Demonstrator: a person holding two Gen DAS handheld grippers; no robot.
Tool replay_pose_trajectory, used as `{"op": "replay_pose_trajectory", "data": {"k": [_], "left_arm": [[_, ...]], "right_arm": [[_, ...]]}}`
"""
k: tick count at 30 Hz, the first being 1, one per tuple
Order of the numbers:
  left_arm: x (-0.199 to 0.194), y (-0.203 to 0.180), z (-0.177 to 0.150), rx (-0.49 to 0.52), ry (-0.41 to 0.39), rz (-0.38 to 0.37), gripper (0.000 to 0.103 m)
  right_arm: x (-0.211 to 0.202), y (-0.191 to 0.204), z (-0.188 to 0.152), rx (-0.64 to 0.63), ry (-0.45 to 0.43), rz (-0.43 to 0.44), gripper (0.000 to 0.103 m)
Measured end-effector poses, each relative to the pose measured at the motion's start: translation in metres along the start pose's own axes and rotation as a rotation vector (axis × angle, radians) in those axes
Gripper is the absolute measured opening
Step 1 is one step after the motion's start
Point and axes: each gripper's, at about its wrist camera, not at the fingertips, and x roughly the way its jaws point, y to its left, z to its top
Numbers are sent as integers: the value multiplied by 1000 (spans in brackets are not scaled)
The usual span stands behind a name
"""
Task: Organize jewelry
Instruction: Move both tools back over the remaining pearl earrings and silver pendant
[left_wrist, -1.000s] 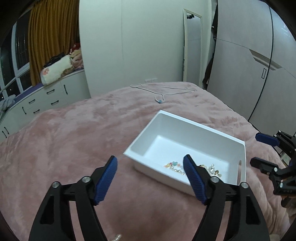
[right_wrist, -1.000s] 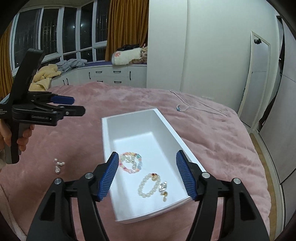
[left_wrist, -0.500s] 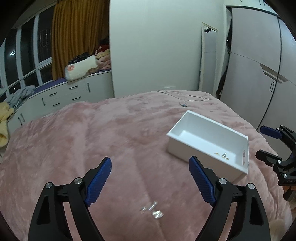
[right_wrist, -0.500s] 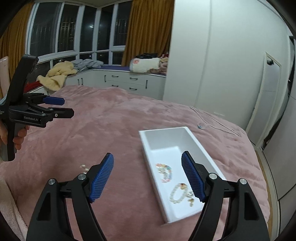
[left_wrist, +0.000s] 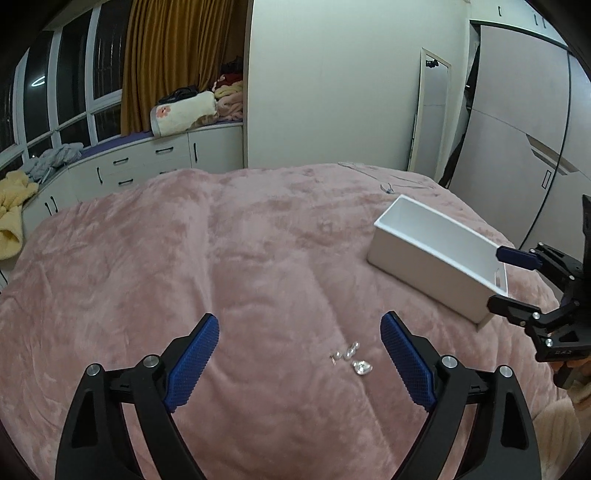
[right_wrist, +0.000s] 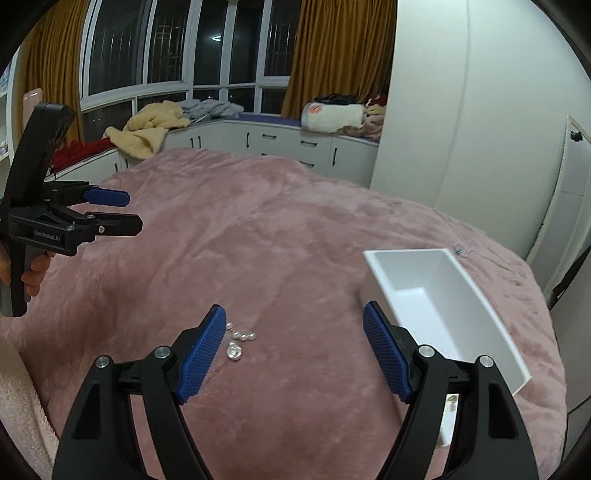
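The pearl cluster (left_wrist: 351, 357) on the blanket (left_wrist: 258, 258), at the box's (left_wrist: 436, 251) seven o'clock, looks light, slippery; pinch its middle. Left gripper (left_wrist: 299, 363) is opening, empty; right gripper (right_wrist: 295, 352) gapes empty.

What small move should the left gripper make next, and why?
Probably lower the left gripper onto the small pearl piece, shifting slightly right. Its jaws are opening with nothing between them, and the piece lies loose on the pink blanket just ahead, nearer the right finger. It is outside the white box, where it likely belongs.
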Motion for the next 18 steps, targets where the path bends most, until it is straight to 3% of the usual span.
{"op": "replay_pose_trajectory", "data": {"k": [18], "left_arm": [[100,-30,-42,131,132,-123,90]], "right_arm": [[81,19,-55,-28,91,101,72]]}}
